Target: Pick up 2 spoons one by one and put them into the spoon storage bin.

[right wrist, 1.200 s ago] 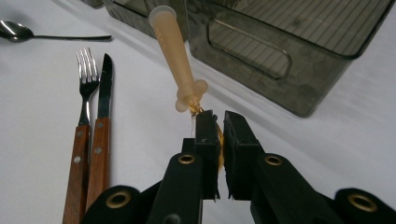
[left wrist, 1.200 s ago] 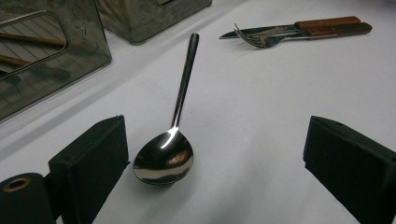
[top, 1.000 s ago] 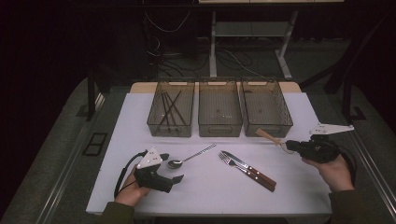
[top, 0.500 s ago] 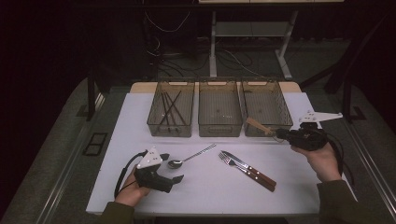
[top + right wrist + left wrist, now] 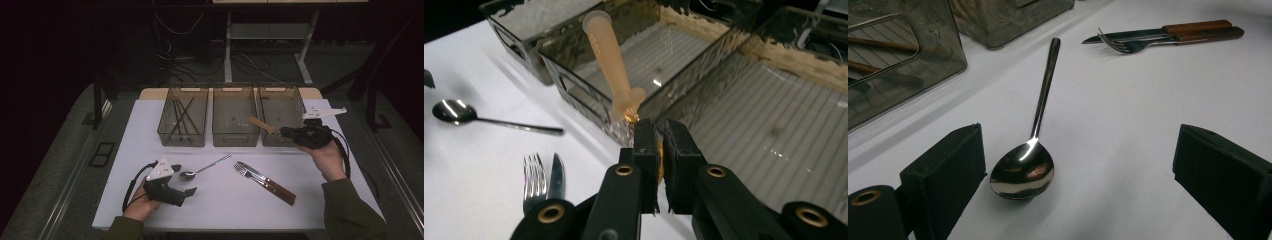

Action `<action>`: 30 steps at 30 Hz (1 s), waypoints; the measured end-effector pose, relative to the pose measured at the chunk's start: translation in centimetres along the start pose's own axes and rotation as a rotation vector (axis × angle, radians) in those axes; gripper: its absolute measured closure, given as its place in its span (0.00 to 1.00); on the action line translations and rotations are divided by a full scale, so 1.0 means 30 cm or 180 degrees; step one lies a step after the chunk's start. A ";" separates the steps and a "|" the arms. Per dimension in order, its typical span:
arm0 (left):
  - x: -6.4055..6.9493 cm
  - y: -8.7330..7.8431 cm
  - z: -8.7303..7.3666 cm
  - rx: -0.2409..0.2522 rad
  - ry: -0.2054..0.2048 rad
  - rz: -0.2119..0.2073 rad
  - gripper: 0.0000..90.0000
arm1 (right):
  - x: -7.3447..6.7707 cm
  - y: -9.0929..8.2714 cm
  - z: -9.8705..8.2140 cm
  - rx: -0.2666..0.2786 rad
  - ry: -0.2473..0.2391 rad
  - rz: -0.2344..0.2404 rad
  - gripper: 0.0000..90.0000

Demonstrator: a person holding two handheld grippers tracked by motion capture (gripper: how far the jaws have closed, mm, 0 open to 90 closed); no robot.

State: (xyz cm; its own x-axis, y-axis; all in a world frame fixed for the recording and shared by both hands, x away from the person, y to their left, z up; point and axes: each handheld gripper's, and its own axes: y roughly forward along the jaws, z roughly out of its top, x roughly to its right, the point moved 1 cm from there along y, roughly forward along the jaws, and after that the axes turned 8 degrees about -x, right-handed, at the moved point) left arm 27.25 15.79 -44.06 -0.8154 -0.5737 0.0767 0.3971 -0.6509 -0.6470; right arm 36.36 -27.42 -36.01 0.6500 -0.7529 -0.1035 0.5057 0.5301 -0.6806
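The right gripper (image 5: 656, 150) has its 2 black jaws pressed together on 1 end of a pale wooden utensil with a long flat handle (image 5: 610, 60), and the person's right hand holds it in the air at the front rim of the right-hand smoky transparent plastic bin (image 5: 281, 107), the free end slanting up and toward the middle smoky plastic bin (image 5: 235, 112). The pinch sits at the very tip of the utensil, so most of its length hangs out beyond the pads; I judge that a small twist of the wrist could make it pivot in the grip or slip out, dropping it on the white table cover (image 5: 320, 200) or into the wrong compartment. Its free end also reaches across toward the wall shared by the 2 bins, and a low sweep could knock that rim and lever the piece loose. Letting go too early, while it still spans the rim, would likely leave it propped on the edge instead of flat inside. The left gripper (image 5: 1083, 165) rests low on the table with its jaws spread wide and nothing between the pads; the shiny steel spoon (image 5: 1030, 150) lies between them, nearer 1 pad, untouched. Closing from there could nudge the bowl sideways rather than catch it, since the rounded metal offers little to bite. The wooden-handled fork and knife (image 5: 265, 180) lie side by side well clear of both hands, and the left-hand bin of dark chopsticks (image 5: 182, 115) is out of the way.
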 end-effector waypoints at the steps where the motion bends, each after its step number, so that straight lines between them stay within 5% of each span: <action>1: 0.000 0.000 0.000 0.0002 -0.0005 0.0001 0.07 | -0.003 0.005 0.008 0.0000 0.0006 0.0002 0.94; 14: 0.001 -0.005 0.000 0.0019 0.0014 -0.0021 0.07 | -0.018 0.108 0.101 0.0050 0.0060 0.0012 0.95; 30: 0.002 -0.006 0.002 0.0028 0.0025 -0.0039 0.07 | -0.030 0.273 0.181 -0.0262 0.0031 -0.0033 0.95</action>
State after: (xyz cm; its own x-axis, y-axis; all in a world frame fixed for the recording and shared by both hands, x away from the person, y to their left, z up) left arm 27.16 15.86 -43.90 -0.8235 -0.5619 0.0786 0.3907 -0.6621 -0.6395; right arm 43.01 -20.28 -37.56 0.6392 -0.7621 -0.1029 0.4637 0.4888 -0.7390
